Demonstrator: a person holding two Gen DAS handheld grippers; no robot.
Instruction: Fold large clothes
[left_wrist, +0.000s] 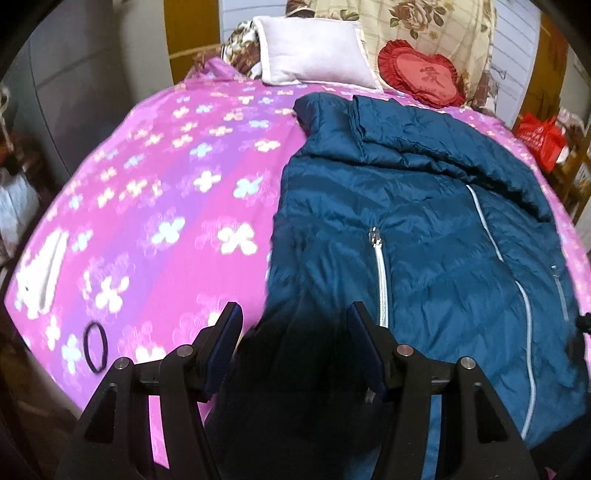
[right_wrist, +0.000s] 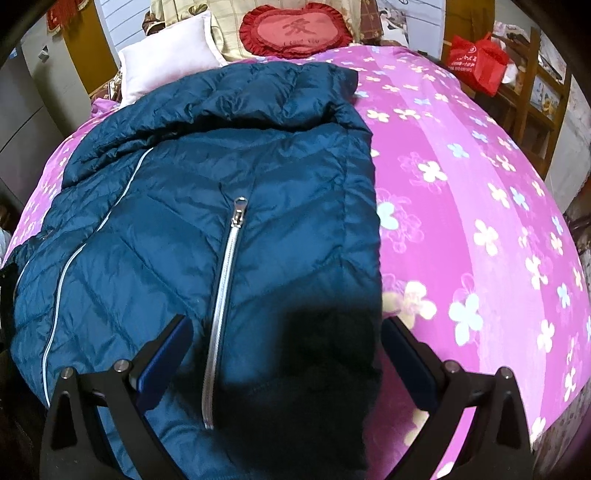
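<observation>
Left gripper (left_wrist: 295, 321) wide open, nothing held, poised over the jacket's near-left hem corner. Right gripper (right_wrist: 288, 336) also wide open and empty, over the near-right hem corner. The blue puffer jacket (left_wrist: 424, 229) lies front-up on the pink flowered bedspread (left_wrist: 166, 184); long axis runs straight away from both grippers, hem nearest, collar far end toward the white pillow (left_wrist: 314, 51). Sleeves look already folded in across the chest, so likely next is a hem-to-collar fold. Key relation: each arm sits at its own hem corner, about equally near; the jacket is ahead and between them. Left of the jacket, a white cloth (left_wrist: 44, 280) and a black hair tie (left_wrist: 95, 347), well apart from it. Red heart cushion (left_wrist: 421, 74) beyond the collar.
</observation>
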